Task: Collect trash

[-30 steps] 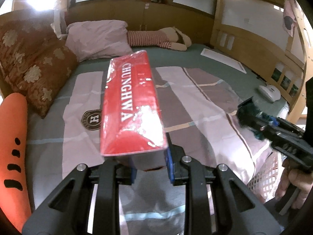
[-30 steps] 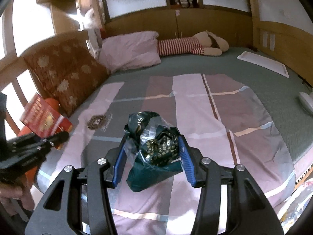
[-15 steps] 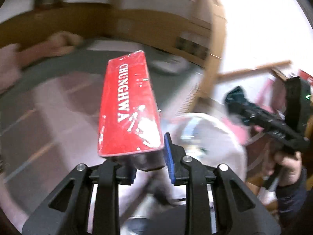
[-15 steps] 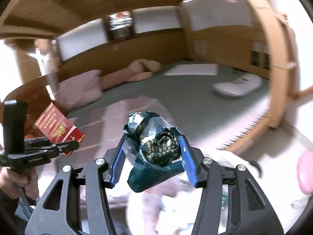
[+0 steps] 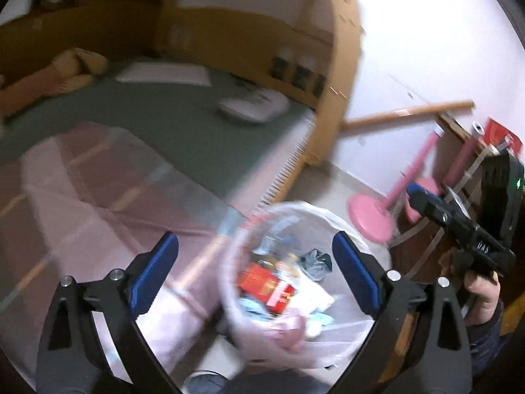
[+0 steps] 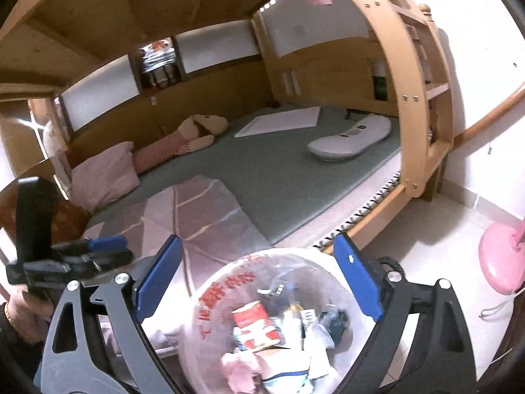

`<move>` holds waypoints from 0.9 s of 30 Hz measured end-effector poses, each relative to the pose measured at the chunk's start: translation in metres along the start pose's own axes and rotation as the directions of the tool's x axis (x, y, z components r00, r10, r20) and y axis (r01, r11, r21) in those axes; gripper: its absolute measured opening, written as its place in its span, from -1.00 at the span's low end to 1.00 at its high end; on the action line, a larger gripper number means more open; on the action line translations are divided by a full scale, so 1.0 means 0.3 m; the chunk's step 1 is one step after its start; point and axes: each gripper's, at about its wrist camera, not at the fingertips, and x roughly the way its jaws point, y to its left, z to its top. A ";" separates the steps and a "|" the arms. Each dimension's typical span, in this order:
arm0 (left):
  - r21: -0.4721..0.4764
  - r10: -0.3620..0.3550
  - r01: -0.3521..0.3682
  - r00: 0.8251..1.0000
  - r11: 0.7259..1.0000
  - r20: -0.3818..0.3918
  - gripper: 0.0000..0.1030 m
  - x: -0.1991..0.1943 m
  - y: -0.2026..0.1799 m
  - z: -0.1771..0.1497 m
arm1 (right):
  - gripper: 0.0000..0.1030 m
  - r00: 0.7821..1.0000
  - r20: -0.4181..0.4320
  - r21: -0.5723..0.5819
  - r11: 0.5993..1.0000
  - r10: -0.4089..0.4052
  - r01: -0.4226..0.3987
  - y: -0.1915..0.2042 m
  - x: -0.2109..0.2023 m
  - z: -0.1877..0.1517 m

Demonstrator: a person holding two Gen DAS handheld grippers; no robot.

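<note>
Both loads have left the jaws since a second ago: the red carton (image 5: 264, 287) and the dark green wrapper (image 5: 316, 261) now lie inside the lined trash bin (image 5: 357, 328) with other litter, and both views have swung from the bed (image 5: 170, 121) to the floor beside it.

Left wrist view: the left gripper (image 5: 256, 262) has its jaws spread wide with nothing between them; the bin sits directly below and slightly forward of the gap, its rim just beside the bed's edge; the red carton lies flat near the middle, long axis slanting toward lower right; the right gripper (image 5: 416, 193) hangs off to the right, its jaws too blurred there to judge.

Right wrist view: the right gripper (image 6: 259, 279) also shows its jaws wide apart and empty; the bin (image 6: 210, 289) fills the space under them, the carton (image 6: 254, 325) and wrapper (image 6: 334, 320) side by side inside; the left gripper (image 6: 108, 246) is at the far left over the quilt (image 6: 203, 203).

Neither hand is clearly nearer to any remaining trash; no more is visible on the bed, so the next reach probably means turning back to search.
</note>
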 end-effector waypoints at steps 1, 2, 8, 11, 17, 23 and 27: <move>-0.002 0.035 -0.035 0.999 0.999 0.024 0.94 -0.033 0.018 0.002 | 0.79 1.000 -0.002 -0.024 1.000 0.015 -0.015 0.031 0.012 0.002; -0.002 0.084 -0.084 0.995 0.996 0.057 0.94 -0.093 0.056 -0.011 | 0.81 0.999 -0.006 -0.062 0.997 0.034 -0.035 0.095 0.032 -0.004; -0.049 0.358 -0.355 0.926 0.934 0.119 0.94 -0.356 0.238 -0.119 | 0.90 0.983 -0.070 -0.167 0.970 0.170 -0.179 0.446 0.160 -0.047; -0.129 0.504 -0.490 0.855 0.862 0.119 0.94 -0.486 0.343 -0.216 | 0.93 0.971 -0.099 -0.192 0.953 0.220 -0.235 0.617 0.203 -0.065; -0.389 0.682 -0.604 0.725 0.696 0.094 0.94 -0.710 0.547 -0.382 | 0.93 0.938 -0.174 -0.305 0.889 0.300 -0.342 0.989 0.291 -0.115; -0.483 0.783 -0.690 0.622 0.538 -0.018 0.94 -0.779 0.680 -0.488 | 0.93 0.940 -0.175 -0.413 0.844 0.294 -0.342 1.172 0.341 -0.206; -0.532 0.743 -0.661 0.664 0.529 -0.085 0.94 -0.762 0.729 -0.522 | 0.94 0.953 -0.146 -0.494 0.815 0.266 -0.303 1.216 0.371 -0.297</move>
